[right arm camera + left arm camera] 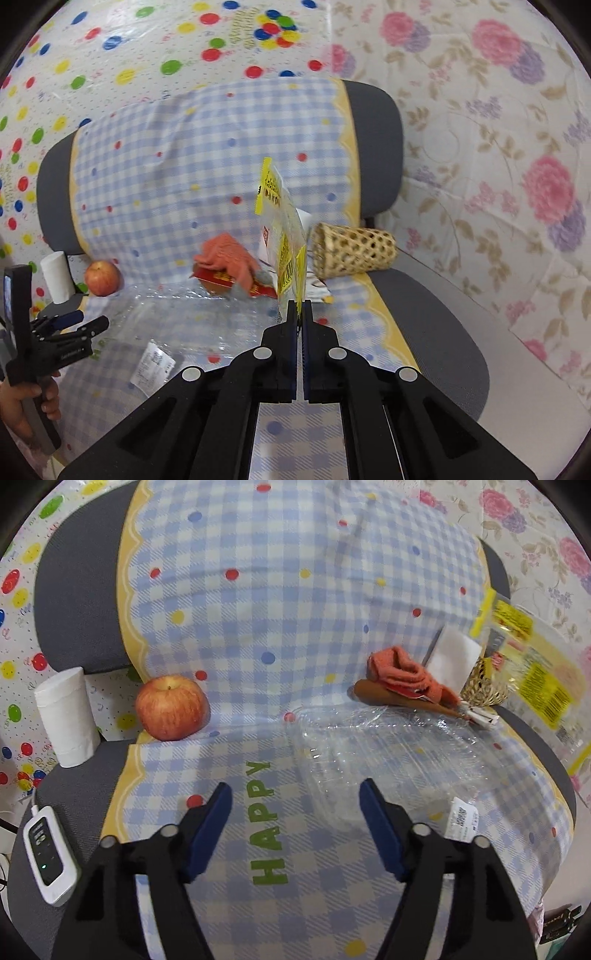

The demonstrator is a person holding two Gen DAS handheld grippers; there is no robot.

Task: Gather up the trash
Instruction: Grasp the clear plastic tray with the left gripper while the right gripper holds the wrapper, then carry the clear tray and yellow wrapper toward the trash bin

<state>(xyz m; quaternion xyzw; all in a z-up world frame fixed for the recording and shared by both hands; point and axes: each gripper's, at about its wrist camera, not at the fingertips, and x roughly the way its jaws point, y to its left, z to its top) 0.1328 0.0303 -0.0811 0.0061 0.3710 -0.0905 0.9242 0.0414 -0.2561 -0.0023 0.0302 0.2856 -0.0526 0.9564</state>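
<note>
My right gripper is shut on a clear plastic wrapper with yellow labels and holds it upright above the chair seat; the wrapper also shows in the left wrist view at the right. My left gripper is open, its jaws wide apart, over a clear plastic bag with a white label lying on the checked cloth. The bag also shows in the right wrist view, with the left gripper at its left edge.
A red apple, a toilet paper roll, an orange cloth, a woven bamboo tube, a red packet and a white remote lie on the grey chair. Patterned sheets hang behind.
</note>
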